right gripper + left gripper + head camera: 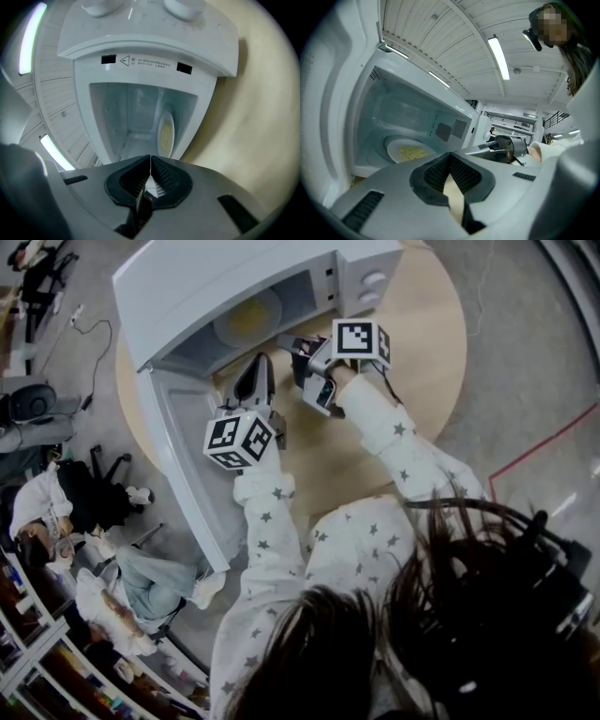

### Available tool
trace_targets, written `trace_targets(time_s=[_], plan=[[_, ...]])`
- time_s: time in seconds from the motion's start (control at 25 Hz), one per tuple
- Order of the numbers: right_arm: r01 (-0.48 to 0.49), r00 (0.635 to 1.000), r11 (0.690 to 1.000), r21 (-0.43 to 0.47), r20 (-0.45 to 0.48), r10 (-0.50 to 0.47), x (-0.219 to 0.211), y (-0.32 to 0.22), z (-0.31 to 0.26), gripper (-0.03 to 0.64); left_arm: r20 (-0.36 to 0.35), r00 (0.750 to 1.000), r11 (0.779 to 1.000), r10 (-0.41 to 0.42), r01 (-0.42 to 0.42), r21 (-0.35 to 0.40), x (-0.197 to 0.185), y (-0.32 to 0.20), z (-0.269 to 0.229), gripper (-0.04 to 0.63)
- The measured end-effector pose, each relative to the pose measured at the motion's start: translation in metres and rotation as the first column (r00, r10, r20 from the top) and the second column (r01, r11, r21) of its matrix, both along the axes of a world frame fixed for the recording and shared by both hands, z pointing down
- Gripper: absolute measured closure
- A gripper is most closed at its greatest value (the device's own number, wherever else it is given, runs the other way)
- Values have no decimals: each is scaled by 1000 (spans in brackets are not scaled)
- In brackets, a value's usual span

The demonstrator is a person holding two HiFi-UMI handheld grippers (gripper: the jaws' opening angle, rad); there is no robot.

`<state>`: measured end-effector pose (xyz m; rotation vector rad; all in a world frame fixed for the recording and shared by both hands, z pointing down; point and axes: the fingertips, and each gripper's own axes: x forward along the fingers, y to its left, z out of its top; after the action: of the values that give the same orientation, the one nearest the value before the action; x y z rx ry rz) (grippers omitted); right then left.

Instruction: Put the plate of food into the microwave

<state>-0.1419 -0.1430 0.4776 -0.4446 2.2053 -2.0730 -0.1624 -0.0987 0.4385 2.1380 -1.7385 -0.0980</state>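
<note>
Round light-wood table (431, 352) with white microwave (225, 277) on top, door (183, 465) open.

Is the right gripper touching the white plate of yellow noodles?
Apart: right gripper view shows the white plate inside the white microwave, clear of the right gripper.

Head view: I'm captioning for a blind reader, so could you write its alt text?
A plate of yellow food sits inside the open white microwave on a round wooden table. A person in star-patterned sleeves holds the left gripper and right gripper just outside its opening, both empty.
</note>
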Motion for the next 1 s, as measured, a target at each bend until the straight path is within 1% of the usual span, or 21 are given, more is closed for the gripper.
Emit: trace_targets(time_s=[0.08, 0.2, 0.4, 0.56, 0.76, 0.88, 1.0], plan=[[13, 1000, 1000, 16, 27, -14, 5, 7, -11, 611, -2, 1000, 1000, 1, -1, 13, 5, 3, -6, 594], [38, 996, 999, 31, 80, -40, 13, 18, -31, 611, -5, 1000, 999, 2, -2, 35, 12, 8, -17, 594], [79, 988, 994, 79, 123, -88, 34, 32, -59, 611, -4, 1000, 997, 17, -17, 74, 32, 18, -40, 594], [113, 982, 986, 124, 139, -130, 51, 45, -75, 611, 7, 999, 995, 45, -46, 90, 49, 28, -55, 594], [136, 976, 983, 121, 156, -154, 72, 57, -78, 611, 25, 997, 991, 71, -73, 113, 70, 41, -69, 594], [143, 971, 981, 133, 170, -165, 73, 59, -86, 611, 35, 997, 988, 66, -70, 135, 72, 45, -79, 594], [154, 964, 975, 160, 190, -184, 71, 61, -96, 611, 42, 998, 987, 43, -48, 153, 69, 49, -87, 594]])
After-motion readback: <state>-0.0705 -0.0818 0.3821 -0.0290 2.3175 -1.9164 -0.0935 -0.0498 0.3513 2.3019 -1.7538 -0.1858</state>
